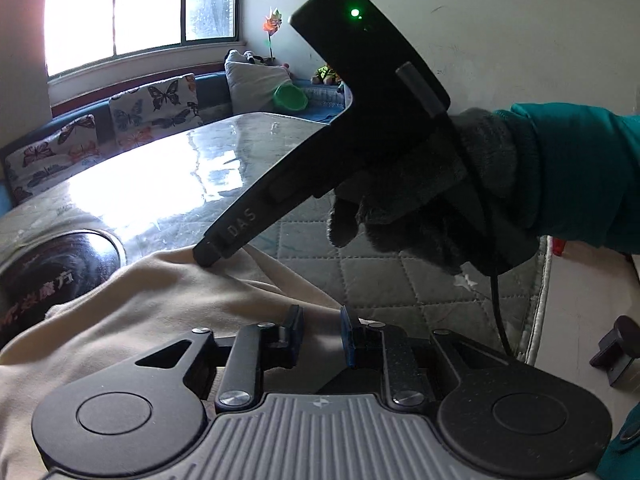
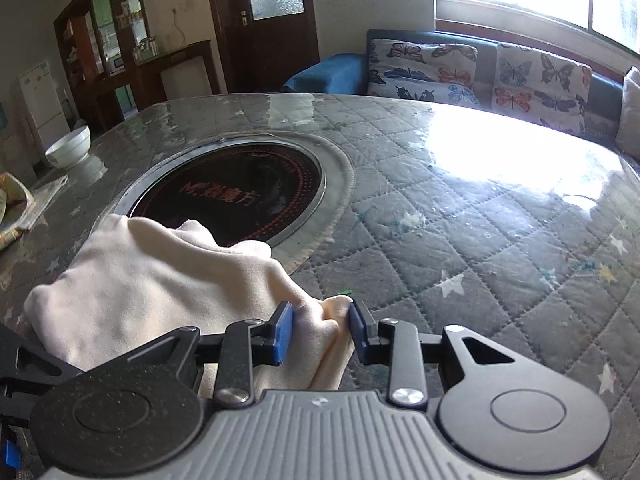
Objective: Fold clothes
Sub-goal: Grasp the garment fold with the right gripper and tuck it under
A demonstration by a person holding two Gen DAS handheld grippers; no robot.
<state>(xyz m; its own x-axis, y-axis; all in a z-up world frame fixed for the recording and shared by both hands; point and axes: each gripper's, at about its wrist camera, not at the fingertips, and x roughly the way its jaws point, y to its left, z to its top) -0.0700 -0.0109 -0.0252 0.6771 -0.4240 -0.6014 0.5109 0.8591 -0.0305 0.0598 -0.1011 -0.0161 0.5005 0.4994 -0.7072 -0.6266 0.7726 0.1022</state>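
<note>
Cream cloth, soft and thin, lies bunched on the quilted table cover, beside the round black cooker plate set in the table's middle, and one fold reaches over the plate's rim. This is the garment that I must fold.

My right gripper has a gathered fold of the garment between its blue pads. The jaws stand a little apart, and I cannot tell if they really press the cloth or only stand around it. In the left wrist view its tip touches the cloth from above.

My left gripper hangs over the near part of the garment, jaws narrow but with a clear gap, and I see nothing pinched between them.

I think the step is to get two good holds before spreading. To do it well, I should take only one layer at an edge or corner with each gripper, not a thick bunch, close firmly, then pull the hands apart along the table so the cloth lies flat, away from the cooker plate.
</note>
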